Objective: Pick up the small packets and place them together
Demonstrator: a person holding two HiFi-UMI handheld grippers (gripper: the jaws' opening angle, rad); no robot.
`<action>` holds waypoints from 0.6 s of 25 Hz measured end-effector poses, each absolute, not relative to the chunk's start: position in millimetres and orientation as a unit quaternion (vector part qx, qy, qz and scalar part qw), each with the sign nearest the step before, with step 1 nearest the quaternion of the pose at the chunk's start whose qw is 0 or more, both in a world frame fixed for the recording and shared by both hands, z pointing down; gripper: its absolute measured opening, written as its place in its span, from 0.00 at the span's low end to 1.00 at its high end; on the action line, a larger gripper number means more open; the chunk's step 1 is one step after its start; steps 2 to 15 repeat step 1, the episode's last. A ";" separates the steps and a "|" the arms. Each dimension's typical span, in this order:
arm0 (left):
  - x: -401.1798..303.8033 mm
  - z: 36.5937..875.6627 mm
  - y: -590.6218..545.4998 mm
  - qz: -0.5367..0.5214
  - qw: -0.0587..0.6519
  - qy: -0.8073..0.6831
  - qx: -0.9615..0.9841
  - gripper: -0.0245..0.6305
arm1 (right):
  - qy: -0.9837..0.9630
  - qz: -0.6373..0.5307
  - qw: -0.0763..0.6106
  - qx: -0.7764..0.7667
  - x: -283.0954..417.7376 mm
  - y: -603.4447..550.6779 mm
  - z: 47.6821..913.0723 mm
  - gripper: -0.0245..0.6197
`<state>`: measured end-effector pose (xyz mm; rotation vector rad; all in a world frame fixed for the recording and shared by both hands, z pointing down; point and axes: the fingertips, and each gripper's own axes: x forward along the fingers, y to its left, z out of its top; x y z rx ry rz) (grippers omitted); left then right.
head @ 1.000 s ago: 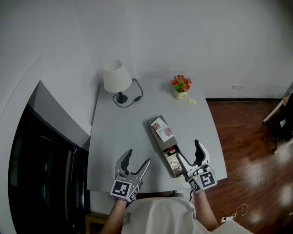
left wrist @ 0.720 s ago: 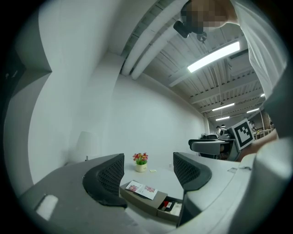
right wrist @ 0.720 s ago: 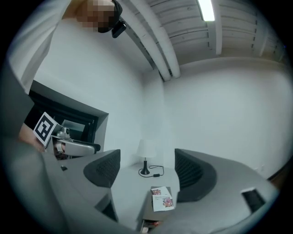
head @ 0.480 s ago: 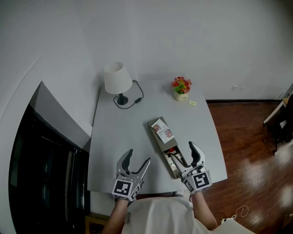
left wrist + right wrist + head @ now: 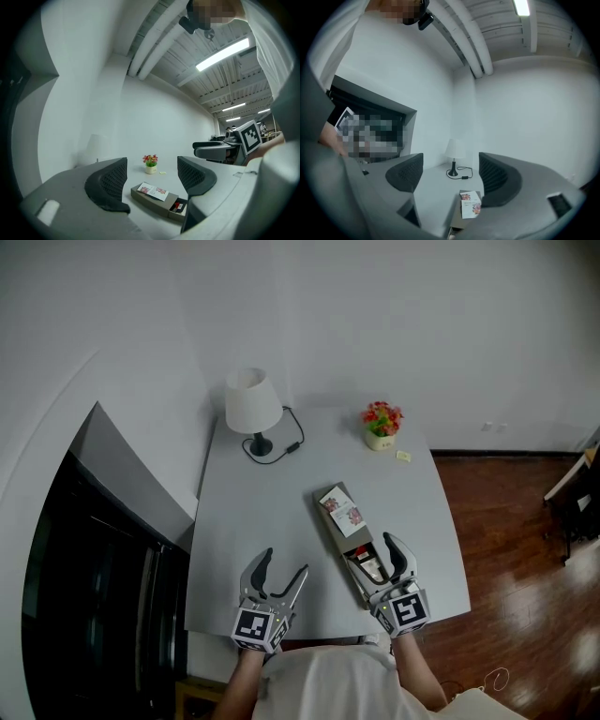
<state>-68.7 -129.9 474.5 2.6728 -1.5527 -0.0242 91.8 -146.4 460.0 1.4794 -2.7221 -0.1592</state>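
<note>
A long brown box point(image 5: 339, 532) lies on the grey table point(image 5: 253, 521), a printed card point(image 5: 343, 511) on its lid. Its near end is pulled open and shows small red and white packets point(image 5: 368, 567). My right gripper point(image 5: 374, 555) hovers open over that open end, a finger at each side, with nothing gripped. Left of the box, my left gripper point(image 5: 283, 564) hangs open and empty near the table's front edge. A lone small yellow packet point(image 5: 403, 456) lies far back by the flower pot point(image 5: 380, 424). In the left gripper view, the box point(image 5: 152, 199) lies ahead between the open jaws.
A white lamp point(image 5: 253, 405) with a black cord stands at the back left. The table's right edge drops to a wooden floor point(image 5: 525, 549). A dark cabinet point(image 5: 84, 568) runs along the left. The right gripper view shows the lamp point(image 5: 455, 155) and the card point(image 5: 470, 204).
My right gripper has drifted left and back until it is over the box's open end. The left gripper has barely moved. The head view has shifted slightly.
</note>
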 end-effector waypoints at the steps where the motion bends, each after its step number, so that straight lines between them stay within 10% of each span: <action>1: -72.3 474.6 -129.4 -0.008 0.027 -0.503 0.864 0.52 | -0.878 -0.049 0.020 0.475 88.9 -146.1 459.7 0.64; 15: -72.3 474.6 -129.4 -0.008 0.027 -0.503 0.864 0.52 | -0.878 -0.049 0.020 0.475 88.9 -146.1 459.7 0.64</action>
